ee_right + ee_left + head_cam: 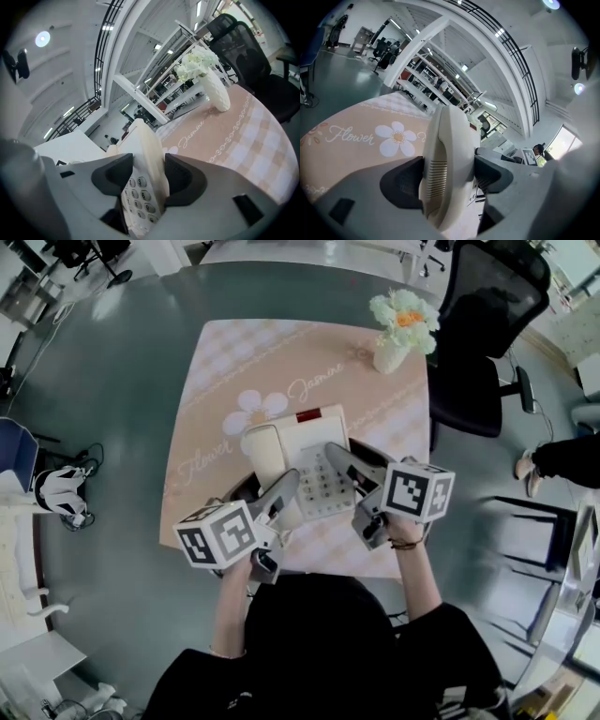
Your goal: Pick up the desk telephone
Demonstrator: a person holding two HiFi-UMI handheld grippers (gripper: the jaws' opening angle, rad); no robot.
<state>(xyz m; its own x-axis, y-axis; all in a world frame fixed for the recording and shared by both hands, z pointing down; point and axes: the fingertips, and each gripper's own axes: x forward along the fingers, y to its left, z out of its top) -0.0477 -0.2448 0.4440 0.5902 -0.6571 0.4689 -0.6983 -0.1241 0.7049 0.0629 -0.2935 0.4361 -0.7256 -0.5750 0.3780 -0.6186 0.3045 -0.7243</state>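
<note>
A cream desk telephone (302, 457) with a keypad and a handset on its left side lies near the front of the small table. My left gripper (277, 495) is shut on the handset side (443, 173); both dark pads press against it. On the opposite side, my right gripper (345, 465) is shut on the phone's right edge (149, 161), with the keypad (139, 199) showing just below the jaws. In both gripper views the phone looks tilted; whether it is off the tabletop I cannot tell.
The table wears a peach cloth (234, 362) printed with a flower and script. A white vase of flowers (401, 326) stands at its far right corner. A black office chair (478, 343) is beside the table's right edge. Grey floor surrounds it.
</note>
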